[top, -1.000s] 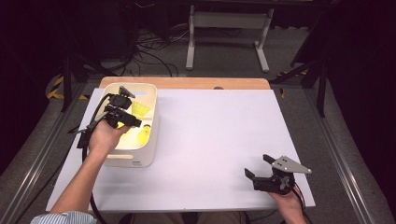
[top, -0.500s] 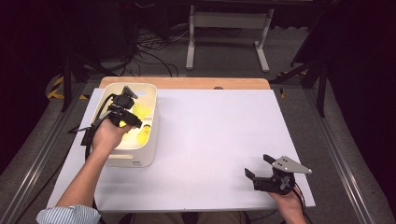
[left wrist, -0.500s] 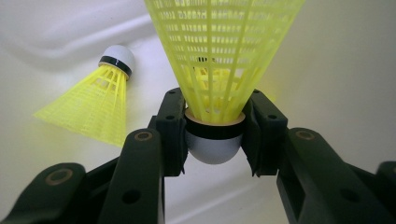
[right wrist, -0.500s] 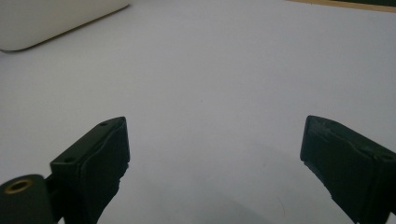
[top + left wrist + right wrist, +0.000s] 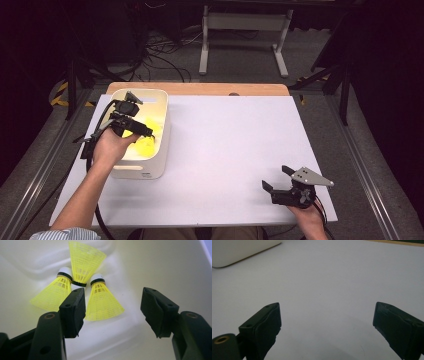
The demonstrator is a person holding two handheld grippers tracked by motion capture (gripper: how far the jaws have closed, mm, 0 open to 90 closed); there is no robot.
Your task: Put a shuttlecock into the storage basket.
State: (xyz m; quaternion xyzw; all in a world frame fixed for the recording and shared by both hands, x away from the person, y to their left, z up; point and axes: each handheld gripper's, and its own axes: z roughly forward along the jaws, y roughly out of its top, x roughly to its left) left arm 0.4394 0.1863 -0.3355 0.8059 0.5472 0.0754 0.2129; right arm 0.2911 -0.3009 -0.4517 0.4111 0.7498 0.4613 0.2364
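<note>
While your left gripper [image 5: 112, 312] hangs over the tub [image 5: 150, 165], three yellow shuttlecocks [image 5: 85, 267] lie on its cream floor just ahead of the jaws. Each has a netted plastic skirt and a white cork ringed with a black band; two point their corks away from you and the third lies between them, its skirt fanning the other way. A small dark mark sits on the tub's front wall, too small to read. Your left hand [image 5: 112, 145] reaches over the tub's near rim with the gripper angled down into it; its jaws have just been opening and stand released, nothing between them. Your right gripper [image 5: 292, 190] rests low at the bench's [image 5: 240, 150] near right corner, jaws spread wide and empty, pointing left across the white top.
</note>
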